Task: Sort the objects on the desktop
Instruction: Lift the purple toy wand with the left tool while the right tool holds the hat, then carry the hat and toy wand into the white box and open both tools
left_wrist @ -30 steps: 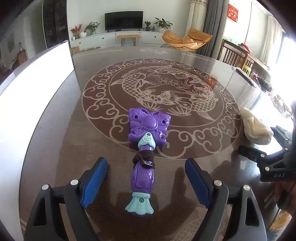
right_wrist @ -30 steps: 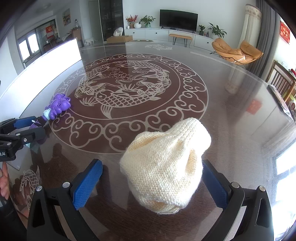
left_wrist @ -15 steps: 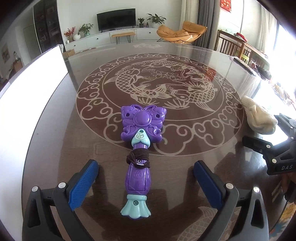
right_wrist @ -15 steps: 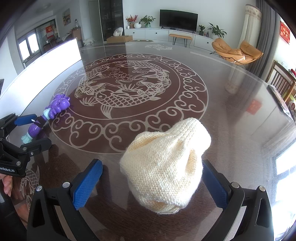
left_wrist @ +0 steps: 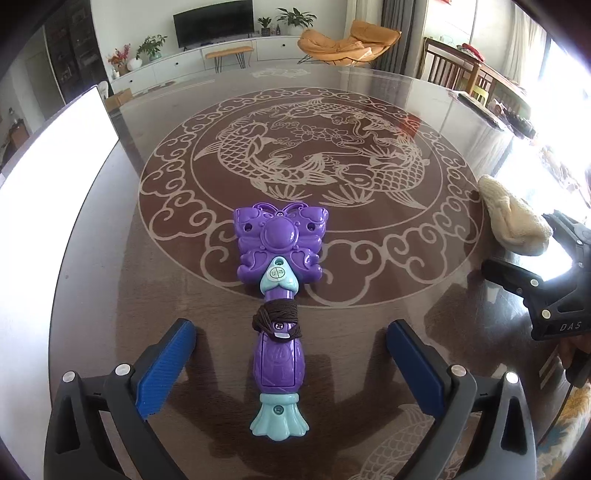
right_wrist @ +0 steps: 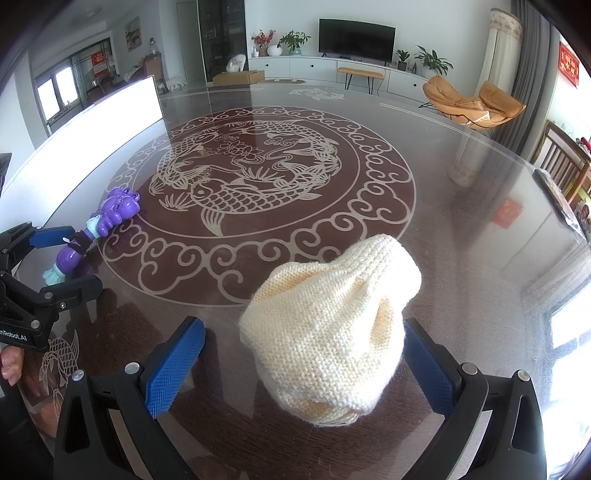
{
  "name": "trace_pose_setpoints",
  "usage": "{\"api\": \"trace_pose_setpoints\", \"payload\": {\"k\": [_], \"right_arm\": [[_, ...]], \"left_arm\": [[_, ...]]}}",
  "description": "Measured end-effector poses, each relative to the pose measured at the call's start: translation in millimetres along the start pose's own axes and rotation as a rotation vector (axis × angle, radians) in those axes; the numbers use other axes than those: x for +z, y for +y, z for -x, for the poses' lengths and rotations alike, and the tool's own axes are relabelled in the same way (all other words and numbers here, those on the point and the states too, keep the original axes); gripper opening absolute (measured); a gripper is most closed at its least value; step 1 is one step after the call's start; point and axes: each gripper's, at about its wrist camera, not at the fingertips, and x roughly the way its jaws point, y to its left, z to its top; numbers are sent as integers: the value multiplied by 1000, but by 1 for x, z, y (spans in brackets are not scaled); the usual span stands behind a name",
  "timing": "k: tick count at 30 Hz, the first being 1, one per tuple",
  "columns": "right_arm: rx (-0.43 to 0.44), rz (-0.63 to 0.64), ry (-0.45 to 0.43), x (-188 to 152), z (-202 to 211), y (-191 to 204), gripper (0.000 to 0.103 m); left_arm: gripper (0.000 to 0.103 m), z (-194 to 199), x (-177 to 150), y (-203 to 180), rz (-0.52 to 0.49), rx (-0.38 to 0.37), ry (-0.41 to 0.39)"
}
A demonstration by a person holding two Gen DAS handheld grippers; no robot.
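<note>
On the glass worktop [left_wrist: 110, 295], purple toy wand [left_wrist: 279, 306] lay between wide-open left tongs [left_wrist: 291, 354], cream knitted hat [right_wrist: 328, 328] between open right tongs [right_wrist: 304, 360]; neither gripped, sorting apparently pending.

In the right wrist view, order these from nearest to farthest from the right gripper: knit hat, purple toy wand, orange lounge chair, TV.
1. Knit hat: between the open jaws of the right gripper, on the table.
2. Purple toy wand: far left on the table, by the left gripper.
3. Orange lounge chair: beyond the table, right.
4. TV: on the back wall.
</note>
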Motion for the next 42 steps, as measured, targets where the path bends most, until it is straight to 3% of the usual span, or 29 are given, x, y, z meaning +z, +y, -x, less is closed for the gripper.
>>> {"api": "trace_pose_setpoints", "payload": {"k": [4,5,6,7,8,11,17,24,28,31,36,40,42], "right_arm": [[28,28,99,16,-7,-3,103],[45,10,126,20,-7,-5,101],[55,-11,135,24,-5,-8,87],[44,-16,142,27,-3,-11,64],[33,-7,157,29,-1,-12,58],[48,-19,189,26,8,-17,55],[93,12,121,27,53,0,55],[142,116,48,57,74,52,55],[196,151,3,78,82,89,55],[242,201,-23,102,86,127,55],[374,296,-89,152,100,218,55],[469,400,-119,182,102,312,55],[487,458,-106,190,92,356,56]], "left_arm": [[99,-2,8,2,-16,1,10],[72,2,7,2,-6,6,-26],[52,8,6,2,-2,8,-66],[25,10,5,2,6,4,-70],[21,12,5,4,19,1,-75],[21,25,-6,11,67,-30,-122],[21,87,-33,32,170,-32,-282],[21,152,-55,66,257,2,-413],[21,198,-64,107,343,16,-490],[21,231,-67,145,378,78,-524],[21,255,-83,222,480,207,-497],[21,230,-98,272,534,279,-374],[21,211,-107,287,556,266,-314]]}}
